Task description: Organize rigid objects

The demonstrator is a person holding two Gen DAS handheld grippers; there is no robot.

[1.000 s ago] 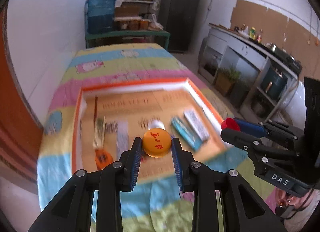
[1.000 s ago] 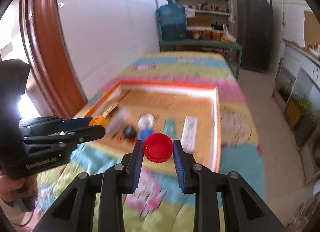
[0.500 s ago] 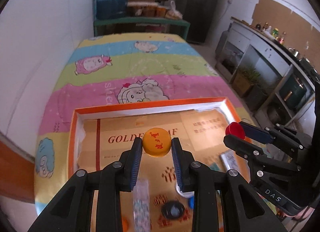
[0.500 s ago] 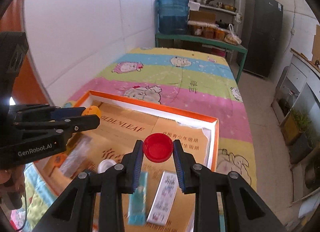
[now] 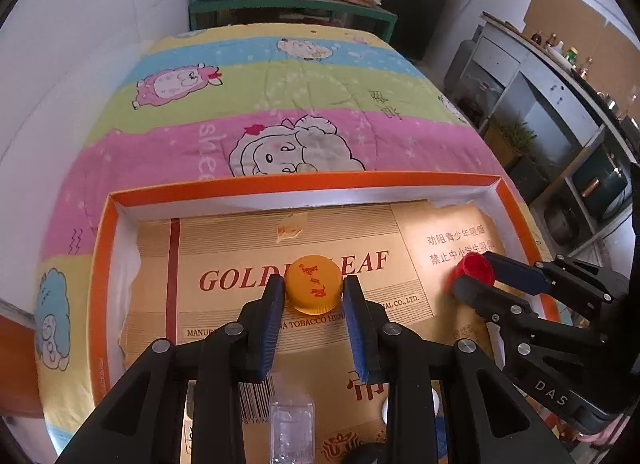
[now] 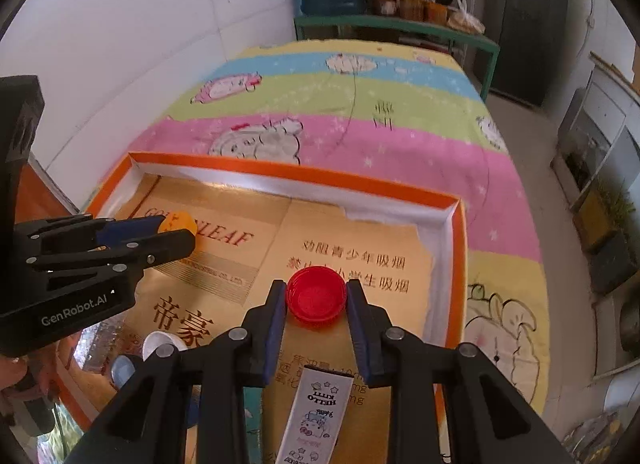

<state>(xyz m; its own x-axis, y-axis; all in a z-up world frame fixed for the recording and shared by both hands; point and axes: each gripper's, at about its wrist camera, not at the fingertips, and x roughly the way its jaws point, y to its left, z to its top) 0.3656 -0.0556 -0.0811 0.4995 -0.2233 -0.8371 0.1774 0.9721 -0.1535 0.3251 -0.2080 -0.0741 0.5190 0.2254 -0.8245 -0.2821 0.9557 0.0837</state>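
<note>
My left gripper (image 5: 314,294) is shut on an orange bottle cap (image 5: 314,284) with red marks, held over the far left part of an orange-rimmed tray (image 5: 280,183) lined with gold cardboard. My right gripper (image 6: 317,302) is shut on a red bottle cap (image 6: 316,295), open side up, over the tray's far right part. In the left wrist view the right gripper (image 5: 470,274) shows at the right with the red cap (image 5: 474,268). In the right wrist view the left gripper (image 6: 176,229) shows at the left with the orange cap (image 6: 178,220).
The tray (image 6: 304,177) lies on a striped cartoon-print cloth (image 5: 280,103). Near me in it are a white Hello Kitty box (image 6: 316,412), a white cap (image 6: 160,344), a blue cap (image 6: 122,370) and a clear plastic packet (image 5: 291,428). A white wall stands at the left.
Both grippers have moved forward and down with their caps, from the tray's near side to low over its far half. The caps stay gripped.
</note>
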